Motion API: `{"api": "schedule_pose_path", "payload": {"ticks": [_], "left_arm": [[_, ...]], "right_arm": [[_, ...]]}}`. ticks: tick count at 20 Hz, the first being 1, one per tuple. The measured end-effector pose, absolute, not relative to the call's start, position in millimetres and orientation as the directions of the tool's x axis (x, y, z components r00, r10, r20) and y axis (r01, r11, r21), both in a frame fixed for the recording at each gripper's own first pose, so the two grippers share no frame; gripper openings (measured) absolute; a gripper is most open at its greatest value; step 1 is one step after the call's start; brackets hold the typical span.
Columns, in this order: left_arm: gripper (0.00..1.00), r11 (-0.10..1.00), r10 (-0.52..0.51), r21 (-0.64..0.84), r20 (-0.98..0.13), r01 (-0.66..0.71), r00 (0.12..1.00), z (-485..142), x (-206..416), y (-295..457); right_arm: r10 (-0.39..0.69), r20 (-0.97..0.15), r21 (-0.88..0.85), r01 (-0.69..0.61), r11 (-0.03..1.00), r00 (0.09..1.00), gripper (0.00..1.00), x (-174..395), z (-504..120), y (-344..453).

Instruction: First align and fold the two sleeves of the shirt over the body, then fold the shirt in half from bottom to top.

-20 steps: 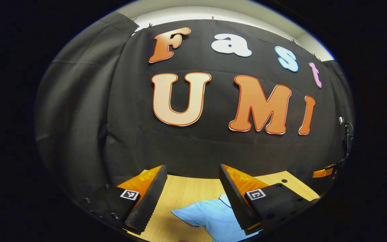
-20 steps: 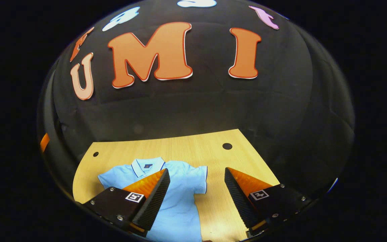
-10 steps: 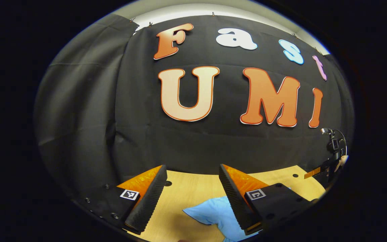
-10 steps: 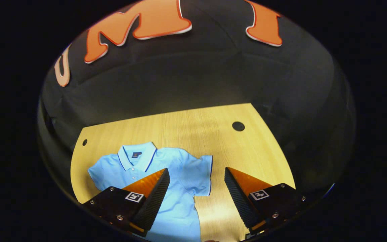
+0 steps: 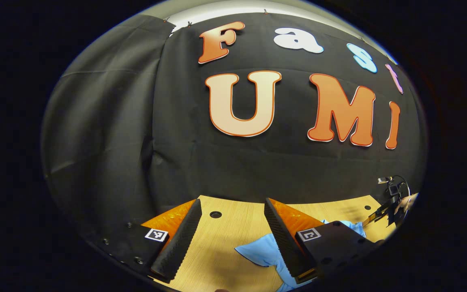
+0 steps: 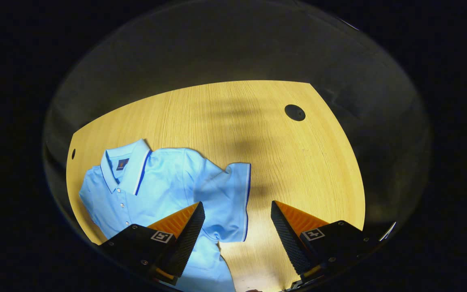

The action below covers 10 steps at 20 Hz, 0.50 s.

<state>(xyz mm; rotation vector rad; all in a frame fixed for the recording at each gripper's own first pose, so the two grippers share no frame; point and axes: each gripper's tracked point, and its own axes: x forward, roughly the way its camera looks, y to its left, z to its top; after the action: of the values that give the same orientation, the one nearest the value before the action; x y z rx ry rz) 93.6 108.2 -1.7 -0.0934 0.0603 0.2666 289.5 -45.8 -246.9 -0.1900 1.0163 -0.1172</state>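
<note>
A light blue polo shirt [image 6: 164, 186] lies flat on the wooden table [image 6: 282, 170], collar toward the far side, both short sleeves spread out. My right gripper [image 6: 235, 211] hangs open above the shirt's right sleeve [image 6: 229, 198], whose dark-trimmed hem lies between the fingers. In the left gripper view the shirt's other sleeve [image 5: 258, 252] shows beside and behind the right finger. My left gripper [image 5: 231, 207] is open above the bare table, to the left of that sleeve. The other gripper [image 5: 391, 202] and a hand show small at the far right.
Round cable holes [image 6: 295, 112] [image 5: 215, 214] sit in the tabletop near its far corners. The black cloth wall [image 5: 225, 162] rises right behind the table's far edge. Bare wood stretches to the right of the shirt [image 6: 318, 182].
The right gripper tilted down and came closer over the right sleeve; the wall slid up out of its view. The left gripper swung leftward and dipped a little, so more table shows.
</note>
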Motion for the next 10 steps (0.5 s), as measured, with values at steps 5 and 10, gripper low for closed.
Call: {"api": "schedule_pose_path", "payload": {"ticks": [5, 10], "left_arm": [[1.00, 0.959, 0.265, -0.078, -0.099, -0.272, 0.959, -11, 95, 109], [1.00, 0.958, 0.264, -0.085, -0.121, -0.275, 0.957, -19, 94, 106]], "right_arm": [[-0.216, -0.853, -0.235, 0.020, 0.972, 0.475, 1.00, 297, -268, -61], [-0.201, -0.881, -0.216, 0.014, 0.976, 0.429, 0.99, 296, -284, -63]]}}
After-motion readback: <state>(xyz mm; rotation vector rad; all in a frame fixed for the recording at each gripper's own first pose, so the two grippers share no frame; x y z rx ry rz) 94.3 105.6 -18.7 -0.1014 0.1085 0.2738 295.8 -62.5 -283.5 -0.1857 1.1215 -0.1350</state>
